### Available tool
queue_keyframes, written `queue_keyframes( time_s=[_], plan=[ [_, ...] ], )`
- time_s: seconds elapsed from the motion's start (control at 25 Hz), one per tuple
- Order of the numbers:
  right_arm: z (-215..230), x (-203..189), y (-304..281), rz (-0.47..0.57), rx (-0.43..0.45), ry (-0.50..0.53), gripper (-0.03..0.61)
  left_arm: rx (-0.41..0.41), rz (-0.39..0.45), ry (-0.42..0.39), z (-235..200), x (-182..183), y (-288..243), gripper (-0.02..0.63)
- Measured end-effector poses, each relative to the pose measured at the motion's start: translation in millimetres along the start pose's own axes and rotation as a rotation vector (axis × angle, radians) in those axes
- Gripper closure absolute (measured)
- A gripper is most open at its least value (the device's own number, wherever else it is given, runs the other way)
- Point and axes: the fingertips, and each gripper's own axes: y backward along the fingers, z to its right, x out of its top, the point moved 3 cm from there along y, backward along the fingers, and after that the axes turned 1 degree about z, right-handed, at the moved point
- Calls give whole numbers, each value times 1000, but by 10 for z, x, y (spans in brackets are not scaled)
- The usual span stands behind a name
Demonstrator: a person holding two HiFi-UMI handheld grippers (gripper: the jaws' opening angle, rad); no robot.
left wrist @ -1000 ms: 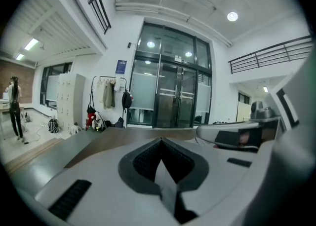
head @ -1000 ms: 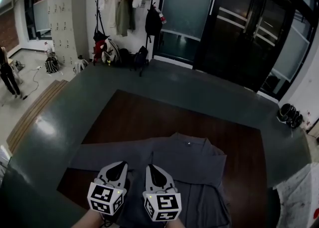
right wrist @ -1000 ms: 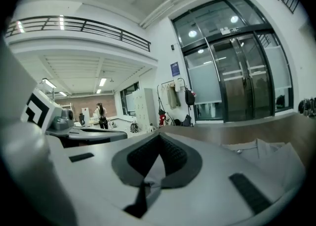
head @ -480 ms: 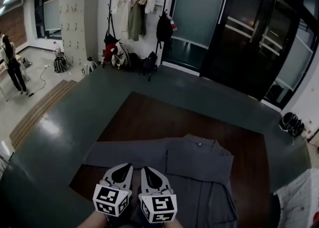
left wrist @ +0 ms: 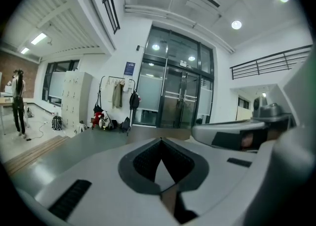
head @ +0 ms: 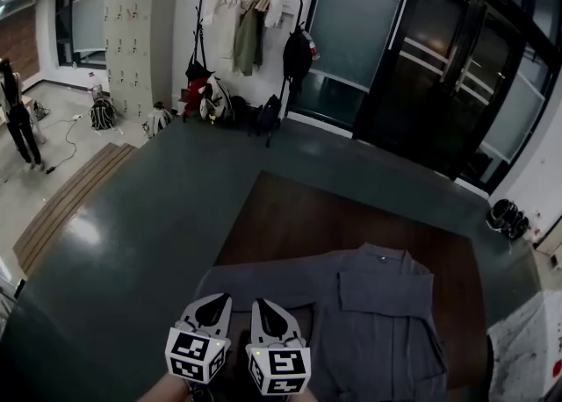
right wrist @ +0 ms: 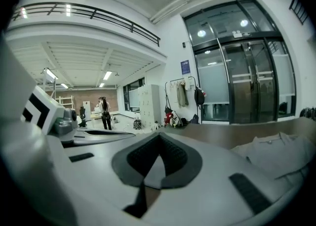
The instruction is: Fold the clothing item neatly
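Grey-white, the left gripper (head: 219, 298) and the right gripper (head: 262, 303) sit side by side at the near edge, each with its jaws pressed together. Neither gripper view shows clearly whether cloth is pinched between them. The grey clothing item (head: 378, 321) lies spread on the dark brown worktop (head: 299, 216). Its left part reaches under both grippers, while its body and collar lie just to their right. Far beyond the worktop, a coat rack (head: 250, 14) holds hanging jackets, with bags (head: 211, 102) on the floor beneath and pale lockers (head: 136, 40) beside it.
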Motion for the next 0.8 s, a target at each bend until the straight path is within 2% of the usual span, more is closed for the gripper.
queue_keyframes(
  time_s=[0.16, 0.36, 0.6, 0.8],
  plan=[
    [-327, -46, -225, -4, -29, -27, 589, -1, -1, -3, -454, -8, 185, 606],
    [-663, -170, -378, -31, -53, -12, 589, 7, -18, 5, -846, -118, 390, 606],
    [-922, -427, -552, -109, -48, 6, 589, 8, -37, 24, -1111, -215, 497, 606],
    [-1047, -859, -705, -243, -30, 78, 588, 9, -80, 35, -1219, -443, 485, 606]
  ],
)
